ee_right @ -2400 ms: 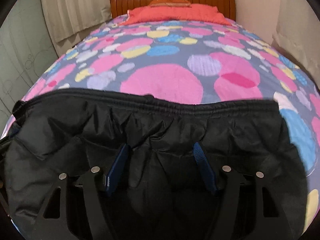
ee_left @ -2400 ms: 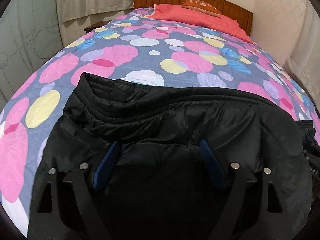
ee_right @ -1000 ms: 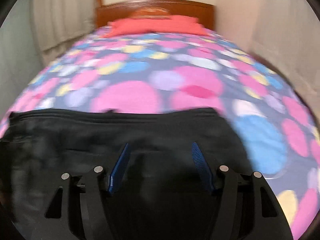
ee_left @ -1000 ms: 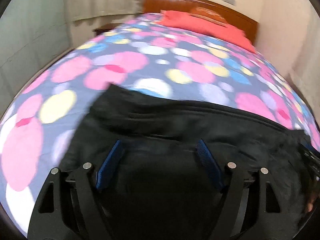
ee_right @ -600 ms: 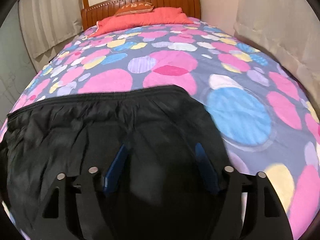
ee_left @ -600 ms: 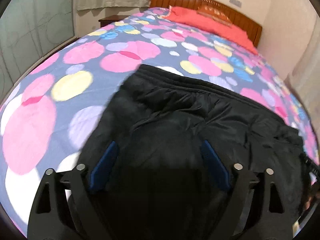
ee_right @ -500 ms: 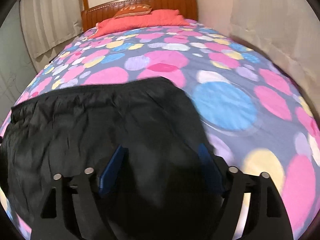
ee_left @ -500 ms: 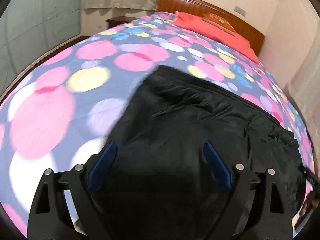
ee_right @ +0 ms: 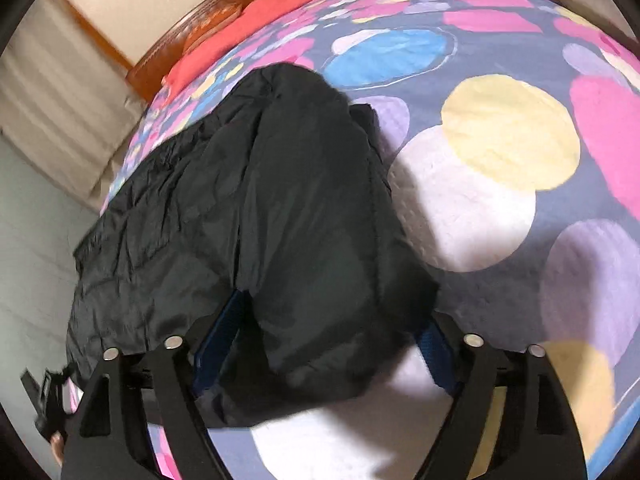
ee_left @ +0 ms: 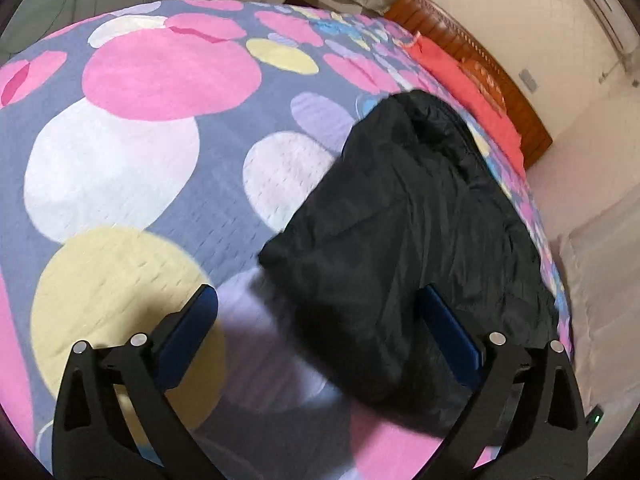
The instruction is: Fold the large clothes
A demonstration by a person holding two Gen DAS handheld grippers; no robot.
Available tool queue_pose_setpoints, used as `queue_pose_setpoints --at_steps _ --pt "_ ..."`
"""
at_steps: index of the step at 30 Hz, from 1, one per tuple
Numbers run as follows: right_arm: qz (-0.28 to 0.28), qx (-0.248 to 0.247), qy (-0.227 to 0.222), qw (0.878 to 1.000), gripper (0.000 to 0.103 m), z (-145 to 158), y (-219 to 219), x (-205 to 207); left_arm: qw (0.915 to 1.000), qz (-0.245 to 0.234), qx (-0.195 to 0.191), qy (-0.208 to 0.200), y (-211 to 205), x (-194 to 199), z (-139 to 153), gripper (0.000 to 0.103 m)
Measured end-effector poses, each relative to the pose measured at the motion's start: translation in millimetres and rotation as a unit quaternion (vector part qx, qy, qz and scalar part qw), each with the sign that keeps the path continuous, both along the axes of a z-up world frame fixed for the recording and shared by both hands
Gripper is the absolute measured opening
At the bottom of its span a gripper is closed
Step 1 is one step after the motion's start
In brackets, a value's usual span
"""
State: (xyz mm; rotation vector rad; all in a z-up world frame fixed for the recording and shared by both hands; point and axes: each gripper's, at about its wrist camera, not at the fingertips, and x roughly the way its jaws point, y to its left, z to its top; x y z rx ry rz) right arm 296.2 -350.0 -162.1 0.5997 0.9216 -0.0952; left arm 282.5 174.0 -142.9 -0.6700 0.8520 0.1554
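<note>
A black padded garment [ee_left: 404, 220] lies folded across a bed with a dotted cover [ee_left: 140, 168]. My left gripper [ee_left: 320, 316] hangs over the garment's left end. Its jaws are opening wide; the near corner of the cloth lies between the blue pads [ee_left: 192, 328] without being pressed. In the right wrist view the same garment [ee_right: 280, 208] runs away to the upper left. My right gripper [ee_right: 326, 332] straddles its right end. Those jaws are opening too, and the puffy fold bulges between them and hides the pad tips.
The dotted cover [ee_right: 480, 208] spreads bare to the outer side of each gripper. Red pillows [ee_left: 452, 68] and a wooden headboard [ee_left: 480, 60] stand at the bed's far end. A pale wall [ee_left: 592, 200] runs along the far side. A hand with a black device [ee_right: 48, 400] shows at the lower left.
Both views have swung and rolled outward, the left to the garment's left end, the right to its right end. Both pairs of jaws stand wider. The garment lies flatter.
</note>
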Motion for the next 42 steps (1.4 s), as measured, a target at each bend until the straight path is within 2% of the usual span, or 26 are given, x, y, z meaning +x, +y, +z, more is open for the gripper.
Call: queue_pose_setpoints --at_steps 3,4,5,6,7,9,11,15,21,34,42 --pt "-0.018 -0.013 -0.005 1.0 0.08 1.1 11.0 2.7 0.9999 0.003 0.01 -0.002 -7.0 9.2 -1.5 0.099" --pt "-0.021 -0.015 -0.007 1.0 0.078 1.5 12.8 2.6 0.9999 0.004 0.017 0.0 -8.9 9.8 -1.4 0.089" --pt "-0.024 -0.019 -0.01 0.999 0.07 1.7 14.4 2.4 0.9998 -0.001 0.02 0.0 -11.4 9.5 -1.9 0.075" --pt "-0.024 -0.018 -0.014 0.999 0.058 2.0 14.1 1.8 0.9998 -0.011 0.016 -0.006 -15.7 10.5 -1.1 0.067" --pt "-0.022 -0.013 -0.019 0.999 0.055 2.7 14.2 0.5 0.9996 -0.022 0.004 -0.017 -16.6 9.1 -1.3 0.043" --pt "-0.019 -0.006 -0.028 0.999 0.041 5.3 15.1 -2.4 0.9996 -0.022 -0.002 -0.019 -17.6 7.8 -0.2 0.037" --pt "-0.014 -0.005 -0.036 0.999 0.033 9.7 15.0 -6.3 0.9994 -0.028 0.001 -0.022 -19.4 5.2 2.8 0.029" --pt "-0.007 -0.014 -0.048 0.999 0.027 17.8 17.9 -21.0 0.9992 -0.031 0.0 -0.026 -19.6 -7.1 8.8 0.024" --pt "0.001 -0.005 -0.046 0.999 0.027 19.9 13.1 -54.7 0.9991 -0.037 -0.006 -0.02 -16.1 -46.8 15.7 0.023" --pt "0.022 -0.004 -0.035 0.999 0.027 13.9 2.7 -160.6 0.9986 -0.048 0.02 -0.004 -22.5 -163.4 19.7 0.023" --pt "0.022 -0.001 -0.034 0.999 0.027 12.6 0.5 -193.6 0.9983 -0.052 0.025 -0.002 -24.5 -199.2 21.4 0.023"
